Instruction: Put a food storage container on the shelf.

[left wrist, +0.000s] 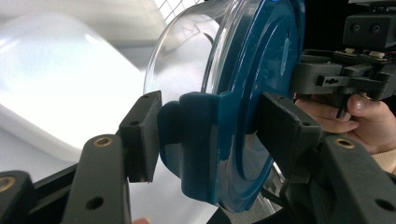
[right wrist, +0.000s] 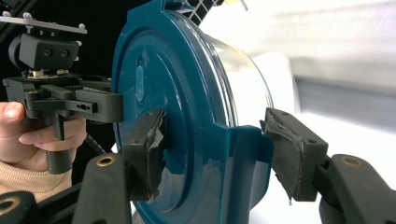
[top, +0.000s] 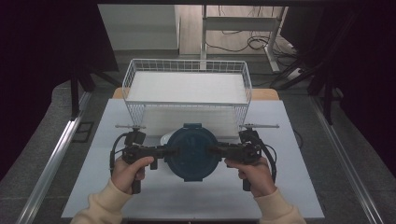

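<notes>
A round clear glass container with a dark blue lid [top: 191, 151] hangs above the white table, held from both sides. My left gripper [top: 173, 150] is shut on its left latch tab, and my right gripper [top: 210, 150] is shut on the right one. In the left gripper view my left gripper [left wrist: 212, 135] has one pad under the blue latch [left wrist: 196, 135] and the other on the lid's top face [left wrist: 266, 70]. The right gripper view shows my right gripper [right wrist: 218, 156] clamping the lid [right wrist: 154, 84] and its latch in the same way. The glass wall [right wrist: 243, 79] is clear.
A white wire basket [top: 187, 86] stands just behind the container, open side up. A white rounded object [top: 164, 139] lies on the white table mat [top: 280, 186] under the container's left edge. Metal rails run along both sides of the table.
</notes>
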`<state>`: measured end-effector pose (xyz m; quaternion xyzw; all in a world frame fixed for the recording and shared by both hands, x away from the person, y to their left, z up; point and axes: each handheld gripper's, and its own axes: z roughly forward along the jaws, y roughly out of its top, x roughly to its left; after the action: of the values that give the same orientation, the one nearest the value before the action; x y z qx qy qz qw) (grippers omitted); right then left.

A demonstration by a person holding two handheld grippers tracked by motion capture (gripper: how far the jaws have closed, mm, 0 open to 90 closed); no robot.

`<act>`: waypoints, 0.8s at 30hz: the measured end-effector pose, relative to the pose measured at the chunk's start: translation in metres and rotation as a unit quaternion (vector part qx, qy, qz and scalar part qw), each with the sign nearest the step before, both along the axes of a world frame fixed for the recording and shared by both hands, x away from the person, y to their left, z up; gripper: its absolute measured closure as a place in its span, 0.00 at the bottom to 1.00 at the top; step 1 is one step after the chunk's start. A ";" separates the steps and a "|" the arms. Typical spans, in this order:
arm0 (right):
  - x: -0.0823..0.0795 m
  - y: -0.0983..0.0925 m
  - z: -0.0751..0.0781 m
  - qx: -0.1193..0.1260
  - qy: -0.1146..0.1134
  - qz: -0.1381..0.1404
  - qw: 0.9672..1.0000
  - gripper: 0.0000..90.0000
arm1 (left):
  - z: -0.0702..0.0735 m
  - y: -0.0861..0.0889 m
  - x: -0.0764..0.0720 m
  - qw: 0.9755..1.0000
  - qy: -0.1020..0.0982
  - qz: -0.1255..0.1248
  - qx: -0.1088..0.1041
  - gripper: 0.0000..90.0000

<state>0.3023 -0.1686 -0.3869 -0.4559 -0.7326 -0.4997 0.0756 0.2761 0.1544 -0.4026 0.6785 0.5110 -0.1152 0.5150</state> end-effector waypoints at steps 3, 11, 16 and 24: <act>0.006 0.001 0.009 0.000 -0.007 -0.001 1.000 0.45 | 0.007 0.002 0.007 1.000 -0.003 -0.002 -0.003 0.46; 0.019 0.004 0.023 0.001 -0.008 -0.001 1.000 0.45 | 0.021 0.004 0.019 1.000 -0.008 -0.002 -0.002 0.47; 0.027 0.007 0.035 -0.004 -0.014 0.003 1.000 0.45 | 0.032 0.007 0.028 1.000 -0.013 -0.002 -0.004 0.46; 0.038 0.009 0.055 -0.005 -0.026 0.003 1.000 0.45 | 0.052 0.009 0.040 1.000 -0.027 -0.005 -0.001 0.46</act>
<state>0.3404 -0.1598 -0.3314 -0.4408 -0.7381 -0.5076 0.0564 0.3156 0.1632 -0.3511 0.6831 0.4937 -0.1001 0.5288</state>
